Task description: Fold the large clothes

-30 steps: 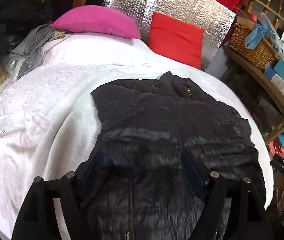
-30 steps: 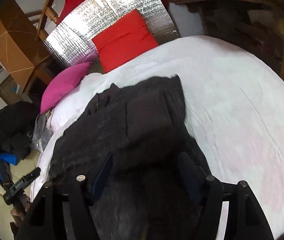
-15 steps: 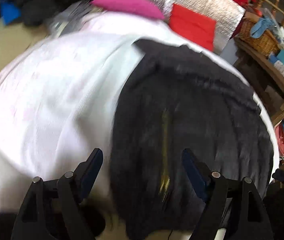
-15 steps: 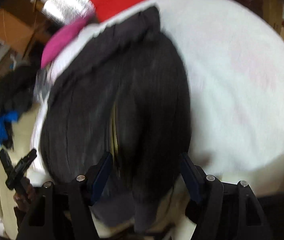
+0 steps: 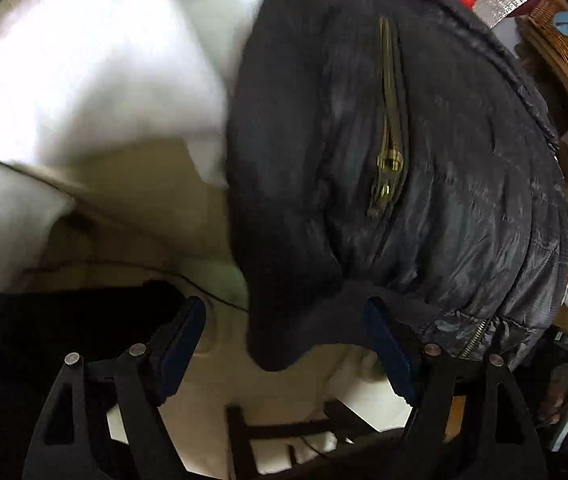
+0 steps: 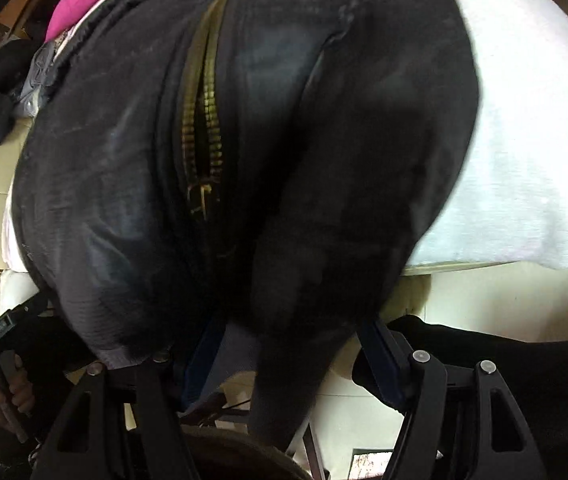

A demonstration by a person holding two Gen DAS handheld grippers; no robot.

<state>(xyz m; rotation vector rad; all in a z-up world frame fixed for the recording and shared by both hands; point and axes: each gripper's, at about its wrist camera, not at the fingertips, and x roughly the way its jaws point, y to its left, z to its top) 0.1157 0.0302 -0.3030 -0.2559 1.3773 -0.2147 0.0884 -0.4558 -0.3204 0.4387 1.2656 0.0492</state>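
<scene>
A black quilted puffer jacket (image 5: 424,160) with a brass-coloured front zip (image 5: 388,128) lies on a bed under a white textured bedspread (image 5: 83,60), its lower end hanging over the bed's near edge. To the left of the jacket the bedspread is bare. The left tongs (image 5: 284,344) stand wide at the jacket's hem, a dark fold hanging between the pads without being pinched. The right tongs (image 6: 284,356) also stand wide, jacket cloth draping between them, ungripped. A pink cushion (image 6: 91,4) lies beyond the jacket.
</scene>
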